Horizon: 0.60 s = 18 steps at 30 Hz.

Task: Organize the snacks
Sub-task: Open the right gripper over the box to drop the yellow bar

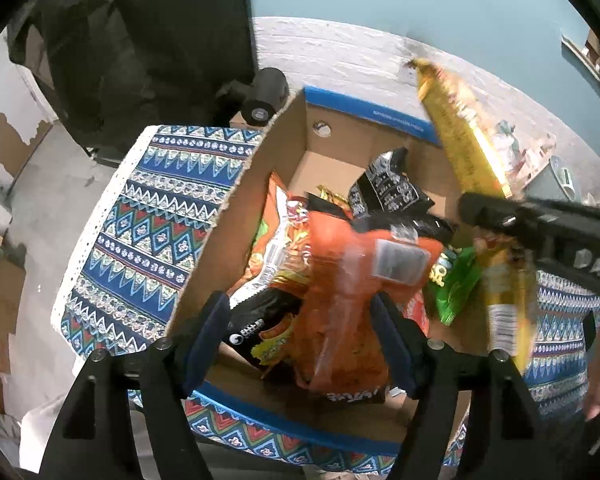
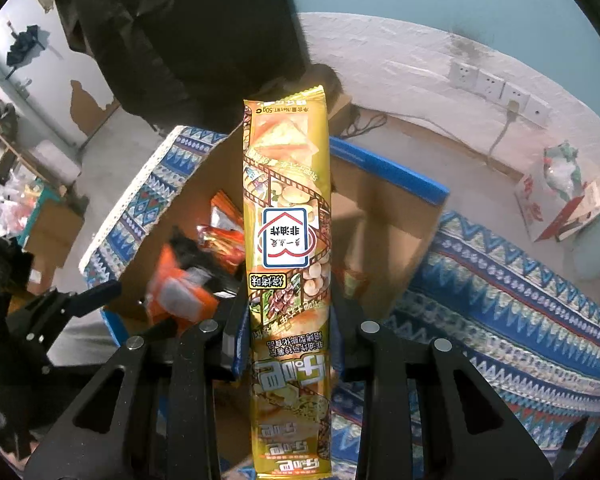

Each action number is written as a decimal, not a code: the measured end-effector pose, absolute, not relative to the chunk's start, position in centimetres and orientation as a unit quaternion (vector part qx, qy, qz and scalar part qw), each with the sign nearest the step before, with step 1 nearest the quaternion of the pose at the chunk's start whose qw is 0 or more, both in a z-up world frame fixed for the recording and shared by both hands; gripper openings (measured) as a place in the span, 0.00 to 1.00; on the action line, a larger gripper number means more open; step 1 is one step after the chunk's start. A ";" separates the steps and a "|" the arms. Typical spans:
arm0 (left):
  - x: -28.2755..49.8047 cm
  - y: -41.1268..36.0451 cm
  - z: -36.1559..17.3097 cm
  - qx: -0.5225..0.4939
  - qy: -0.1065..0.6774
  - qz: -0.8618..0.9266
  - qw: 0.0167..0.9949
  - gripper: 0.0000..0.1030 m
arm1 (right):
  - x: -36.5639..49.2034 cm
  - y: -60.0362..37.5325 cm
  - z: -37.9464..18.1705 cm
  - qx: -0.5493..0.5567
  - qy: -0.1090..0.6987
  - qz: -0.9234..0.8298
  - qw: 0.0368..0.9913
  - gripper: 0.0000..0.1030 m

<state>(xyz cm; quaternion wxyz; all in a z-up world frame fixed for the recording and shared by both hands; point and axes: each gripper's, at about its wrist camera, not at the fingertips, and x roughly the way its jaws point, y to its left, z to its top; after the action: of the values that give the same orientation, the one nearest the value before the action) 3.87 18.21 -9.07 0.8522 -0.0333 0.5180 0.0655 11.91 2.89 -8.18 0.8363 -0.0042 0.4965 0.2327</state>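
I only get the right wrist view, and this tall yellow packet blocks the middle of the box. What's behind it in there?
Observer: In the left wrist view, a black packet with white print lies deep in the cardboard box.
Visitor: Anything else hidden?
Observer: A green packet lies in the box too, close to the yellow packet that your right gripper holds.
Visitor: And the other gripper?
Observer: The left gripper is over the box with an orange packet between its fingers; I cannot tell whether it is clamped.
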 end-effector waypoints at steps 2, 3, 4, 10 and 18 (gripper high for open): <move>3.7 18.5 -8.6 -0.035 0.514 0.071 0.854 0.73 | 12.1 3.5 -8.6 -0.001 0.500 0.236 0.833 0.29; 3.6 18.8 -8.4 -0.037 0.512 0.073 0.855 0.73 | 12.2 3.8 -8.8 0.001 0.502 0.237 0.832 0.29; 3.5 19.0 -8.2 -0.040 0.510 0.075 0.856 0.73 | 12.3 4.1 -9.1 0.002 0.504 0.238 0.830 0.29; 3.0 20.1 -7.8 -0.057 0.508 0.081 0.856 0.74 | 13.0 5.3 -10.2 0.000 0.513 0.239 0.824 0.29; 2.6 20.0 -7.6 -0.051 0.512 0.078 0.854 0.74 | 13.2 5.5 -9.2 0.012 0.508 0.242 0.827 0.52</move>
<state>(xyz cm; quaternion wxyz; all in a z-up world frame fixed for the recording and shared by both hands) 2.61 20.00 -7.61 0.8539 -0.0513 0.5120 0.0779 13.18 5.51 -9.19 0.8267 0.0123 0.5077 0.2423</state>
